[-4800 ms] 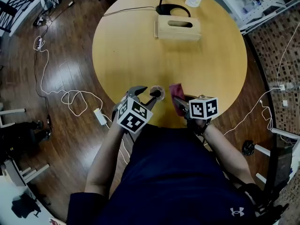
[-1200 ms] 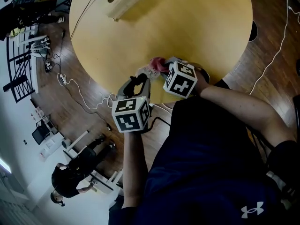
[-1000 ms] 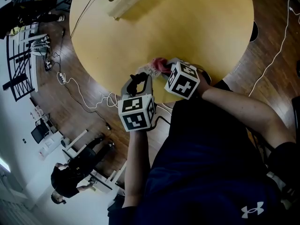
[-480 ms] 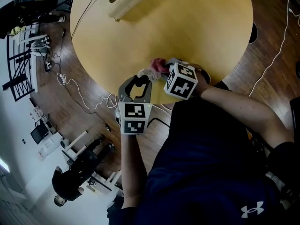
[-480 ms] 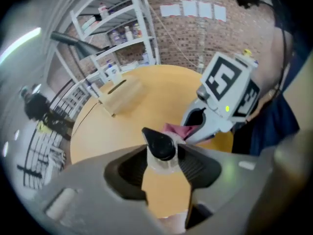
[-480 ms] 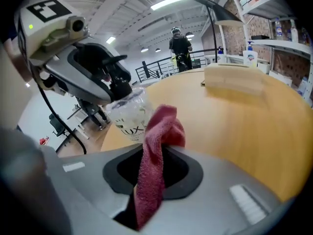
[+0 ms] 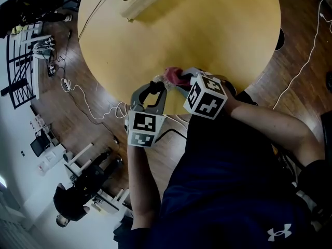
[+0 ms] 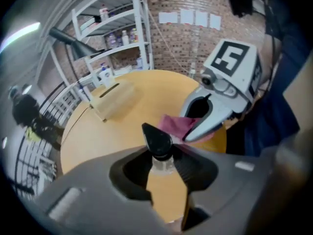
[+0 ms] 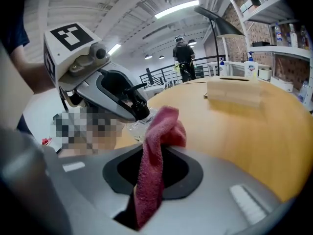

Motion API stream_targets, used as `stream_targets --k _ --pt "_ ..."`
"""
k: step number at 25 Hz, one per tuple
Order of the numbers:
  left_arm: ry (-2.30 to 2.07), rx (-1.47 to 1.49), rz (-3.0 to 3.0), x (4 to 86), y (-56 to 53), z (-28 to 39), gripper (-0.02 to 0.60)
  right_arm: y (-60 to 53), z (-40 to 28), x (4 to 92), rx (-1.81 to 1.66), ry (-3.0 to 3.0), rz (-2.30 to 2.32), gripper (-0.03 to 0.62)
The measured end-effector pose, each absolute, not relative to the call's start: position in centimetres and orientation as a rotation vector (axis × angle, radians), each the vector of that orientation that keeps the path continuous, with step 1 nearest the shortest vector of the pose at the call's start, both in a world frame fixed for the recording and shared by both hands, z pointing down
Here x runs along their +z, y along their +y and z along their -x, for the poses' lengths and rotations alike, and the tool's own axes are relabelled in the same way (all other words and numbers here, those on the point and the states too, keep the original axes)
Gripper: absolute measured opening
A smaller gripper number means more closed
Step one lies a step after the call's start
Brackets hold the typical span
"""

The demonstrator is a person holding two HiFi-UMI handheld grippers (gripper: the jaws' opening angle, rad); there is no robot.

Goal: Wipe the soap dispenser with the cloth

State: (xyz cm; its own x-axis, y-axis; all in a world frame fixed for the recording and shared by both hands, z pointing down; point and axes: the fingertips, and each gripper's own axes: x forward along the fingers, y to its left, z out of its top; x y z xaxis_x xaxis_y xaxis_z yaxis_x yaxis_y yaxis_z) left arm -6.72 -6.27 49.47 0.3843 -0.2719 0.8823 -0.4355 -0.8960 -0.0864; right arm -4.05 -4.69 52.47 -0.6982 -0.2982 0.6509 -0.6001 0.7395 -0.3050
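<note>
A clear plastic soap dispenser with a black pump head (image 8: 157,140) is at the near edge of the round light-wood table (image 7: 207,30), just in front of the person. The left gripper (image 8: 162,156) points steeply down over it. Its grey jaws have just been closing, and they now clamp the dispenser's neck right under the pump head. Just beside it, the right gripper (image 9: 155,155) has its jaws closed on a dark pink terry cloth (image 9: 149,180). The cloth stands up out of the jaws in a folded bunch, whose top lies against the dispenser's clear body below the left gripper. Farther back on the table lies a pale wooden box with a slot in its top (image 8: 115,99).
</note>
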Motion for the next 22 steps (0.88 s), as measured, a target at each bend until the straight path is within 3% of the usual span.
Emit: stream_targets --k 6,13,15,22 --pt "-0.516 1.692 -2.506 50.1 -5.8 7.1 0.140 -4.6 4.3 57.1 0.717 -2.255 -0.632 0.075" --pt "-0.976 1.303 -2.158 48.1 -6.2 7.0 0.164 -4.9 4.1 59.1 0.943 -2.197 -0.641 0.076" --pt "-0.985 1.355 -2.174 49.0 -6.2 7.2 0.137 -5.1 4.0 57.6 0.923 -2.232 -0.647 0.075" --pt "-0.563 1.625 -2.480 50.1 -6.2 7.1 0.137 -6.3 4.2 51.5 0.607 -2.392 -0.602 0.077"
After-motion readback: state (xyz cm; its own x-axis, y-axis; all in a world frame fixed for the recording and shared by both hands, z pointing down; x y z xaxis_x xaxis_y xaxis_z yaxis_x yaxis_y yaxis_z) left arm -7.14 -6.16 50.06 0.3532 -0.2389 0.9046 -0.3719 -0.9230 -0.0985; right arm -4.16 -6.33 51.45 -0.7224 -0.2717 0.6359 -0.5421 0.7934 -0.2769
